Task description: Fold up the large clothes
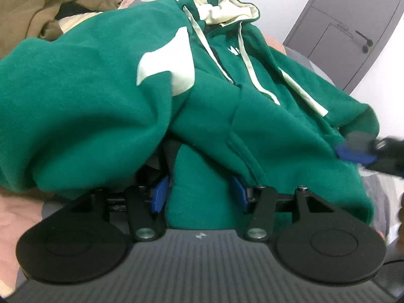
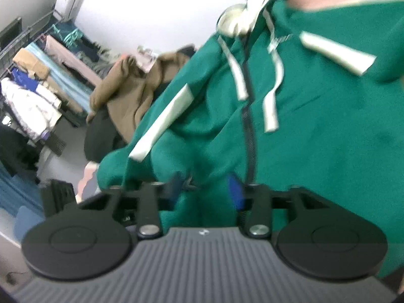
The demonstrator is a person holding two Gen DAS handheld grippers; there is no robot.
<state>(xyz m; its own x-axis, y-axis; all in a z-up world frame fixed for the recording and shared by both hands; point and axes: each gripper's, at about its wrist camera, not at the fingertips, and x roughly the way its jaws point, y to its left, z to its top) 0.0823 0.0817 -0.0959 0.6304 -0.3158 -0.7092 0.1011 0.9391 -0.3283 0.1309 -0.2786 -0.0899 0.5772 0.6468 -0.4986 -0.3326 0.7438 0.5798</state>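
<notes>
Green fleece made up the largest thing in view: a hooded sweatshirt [image 1: 265,131] was spread front-up over a bed [image 1: 15,214] covered in pink and grey, its zip running down the middle and one sleeve thrown across the chest. Beyond it a brown garment [image 1: 38,5] was heaped at the far side, and a grey door [image 1: 353,32] was seen past the bed. A cream-lined hood [image 1: 227,7] lay at the top, two cream drawcords [image 1: 250,68] trailing down the front, and a cream stripe [image 1: 166,68] marked the folded sleeve.

The fabric was judged thick, soft and limp, fairly heavy for clothing, likely to sag and drag rather than hold any shape, and not slippery. Hold was thought best taken at the hem corners or the shoulder seams, where doubled cloth would fill the pads, and not at the cords or the hood.

The left claw [image 1: 199,194] was held at the near hem with a fold of green cloth standing between its blue pads; whether the pads pressed on it could not be told. The right claw [image 2: 207,186] was seen with its jaws parted, released, green cloth lying loosely between them at the zip's lower end; in the left view it showed blurred at the sweatshirt's right edge.
</notes>
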